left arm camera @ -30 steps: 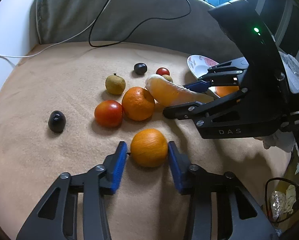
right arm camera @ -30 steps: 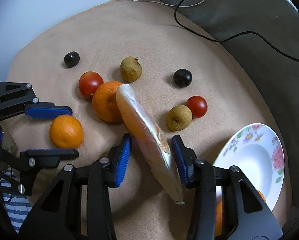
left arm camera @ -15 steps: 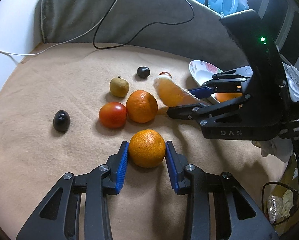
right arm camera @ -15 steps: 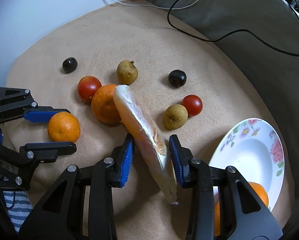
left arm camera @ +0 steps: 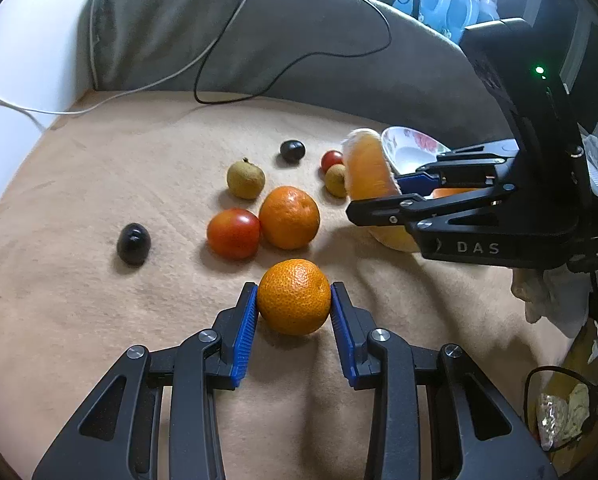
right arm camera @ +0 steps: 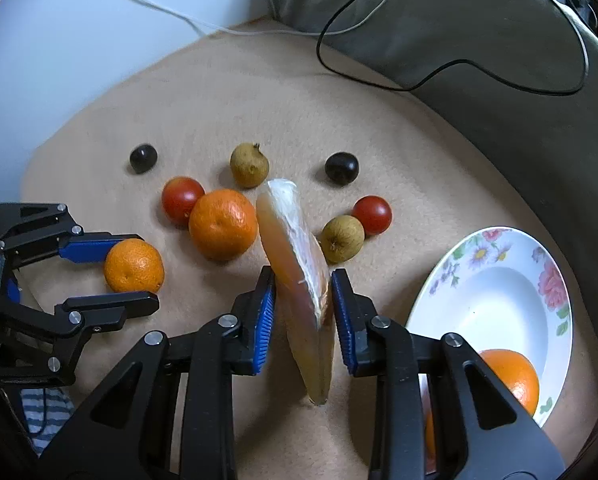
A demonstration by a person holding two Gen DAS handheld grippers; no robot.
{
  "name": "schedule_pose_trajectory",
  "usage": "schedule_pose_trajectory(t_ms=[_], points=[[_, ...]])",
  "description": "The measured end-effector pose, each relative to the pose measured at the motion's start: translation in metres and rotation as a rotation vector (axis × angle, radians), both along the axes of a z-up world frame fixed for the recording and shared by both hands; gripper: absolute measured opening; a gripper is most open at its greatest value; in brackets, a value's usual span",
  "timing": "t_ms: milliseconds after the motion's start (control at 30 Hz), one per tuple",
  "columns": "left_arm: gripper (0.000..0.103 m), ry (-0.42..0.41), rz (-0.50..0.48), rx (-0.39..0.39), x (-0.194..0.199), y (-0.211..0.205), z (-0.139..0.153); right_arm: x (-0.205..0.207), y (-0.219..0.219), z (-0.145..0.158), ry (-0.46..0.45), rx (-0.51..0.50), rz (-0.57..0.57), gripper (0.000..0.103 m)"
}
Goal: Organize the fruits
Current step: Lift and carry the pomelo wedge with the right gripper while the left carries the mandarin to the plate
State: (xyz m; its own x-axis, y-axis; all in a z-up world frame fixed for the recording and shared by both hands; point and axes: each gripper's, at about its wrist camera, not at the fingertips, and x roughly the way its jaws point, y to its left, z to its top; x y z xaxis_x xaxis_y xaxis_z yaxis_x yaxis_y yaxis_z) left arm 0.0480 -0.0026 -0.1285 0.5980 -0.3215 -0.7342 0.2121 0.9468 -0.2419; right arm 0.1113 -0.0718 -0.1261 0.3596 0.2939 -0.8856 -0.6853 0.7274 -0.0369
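Observation:
My left gripper point(left arm camera: 294, 292) is shut on a small orange point(left arm camera: 294, 298) that rests on the beige blanket; both blue pads press its sides. In the right wrist view the same gripper point(right arm camera: 139, 268) sits at the left around that orange point(right arm camera: 134, 266). My right gripper point(right arm camera: 301, 276) has its jaws closing on a long plastic-wrapped orange fruit slice point(right arm camera: 295, 248), and both pads touch it. The slice point(left arm camera: 365, 168) stands tilted, its far end raised. A floral plate point(right arm camera: 479, 240) at the right holds one orange point(right arm camera: 511, 376).
Loose on the blanket lie a bigger orange point(right arm camera: 223, 224), two tomatoes point(right arm camera: 183, 200) point(right arm camera: 373, 214), two brown round fruits point(right arm camera: 249, 164) point(right arm camera: 343, 238) and two dark grapes point(right arm camera: 143, 158) point(right arm camera: 341, 168). A grey cushion point(left arm camera: 259, 40) with cables over it borders the back.
The left pads closed from a gap onto the small orange. The right jaws narrowed onto the wrapped slice, which turned more upright, its far end rising off the blanket.

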Motion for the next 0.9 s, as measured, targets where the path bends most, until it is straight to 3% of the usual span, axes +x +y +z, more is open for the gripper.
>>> schedule_pose_trajectory(t_ms=[633, 900], points=[[0.034, -0.074, -0.051, -0.002, 0.009, -0.024, 0.028, 0.005, -0.065, 0.049, -0.024, 0.292, -0.18, 0.027], [0.034, -0.108, -0.098, -0.002, 0.023, -0.051, 0.042, 0.007, -0.1, 0.068, -0.061, 0.353, -0.253, 0.027]])
